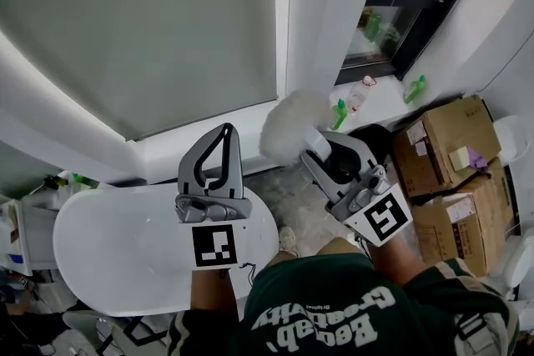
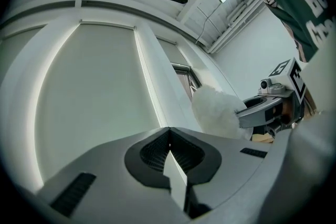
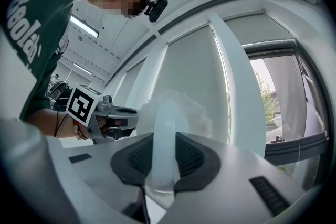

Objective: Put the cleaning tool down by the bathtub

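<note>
The cleaning tool is a white fluffy duster point(image 1: 292, 125) on a pale plastic handle point(image 3: 164, 134). My right gripper point(image 1: 319, 147) is shut on that handle, and the fluffy head point(image 3: 184, 107) sticks out past the jaws, raised toward the window wall. The white oval bathtub point(image 1: 108, 254) lies below at the lower left. My left gripper point(image 1: 225, 132) hovers over the tub's right end, jaws shut with nothing between them point(image 2: 169, 139). From the left gripper view the duster point(image 2: 215, 110) and the right gripper point(image 2: 268, 107) show to the right.
A grey roller blind point(image 1: 142, 21) covers the wall ahead. Green spray bottles point(image 1: 415, 87) stand on the window sill at right. Cardboard boxes point(image 1: 446, 146) are stacked on the floor at right. Shelves with small items point(image 1: 21, 229) sit left of the tub.
</note>
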